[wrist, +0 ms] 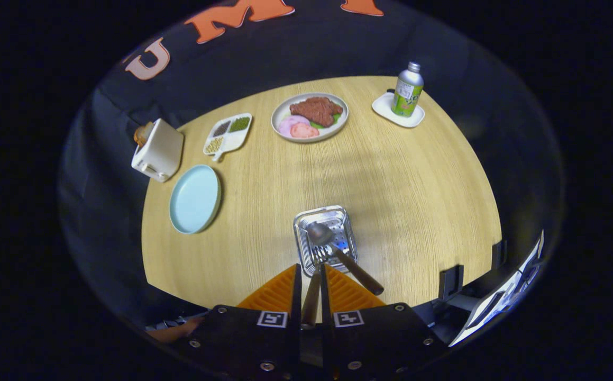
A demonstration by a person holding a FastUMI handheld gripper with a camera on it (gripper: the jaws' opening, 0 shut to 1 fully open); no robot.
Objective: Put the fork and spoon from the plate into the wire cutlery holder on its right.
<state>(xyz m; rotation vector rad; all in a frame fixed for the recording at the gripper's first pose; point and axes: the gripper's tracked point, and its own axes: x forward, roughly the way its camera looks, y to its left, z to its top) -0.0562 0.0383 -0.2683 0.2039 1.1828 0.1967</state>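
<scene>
A round wooden table [391, 174] is seen against black cloth. The fork [314, 288] is clamped between the gripper [310, 280] fingers, tines over the wire holder [325, 235]; the spoon [338, 254] leans inside it. The empty blue plate [195, 199] lies well left, with a toaster [158, 150], food dishes [310, 117] and a bottle [408, 90] beyond.

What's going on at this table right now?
A person's handheld tongs are shut on the wooden-handled metal fork, its tines at the rim of the shiny metal cutlery holder. The wooden-handled metal spoon already leans inside the holder. The pale blue round plate sits bare off to the left.
</scene>
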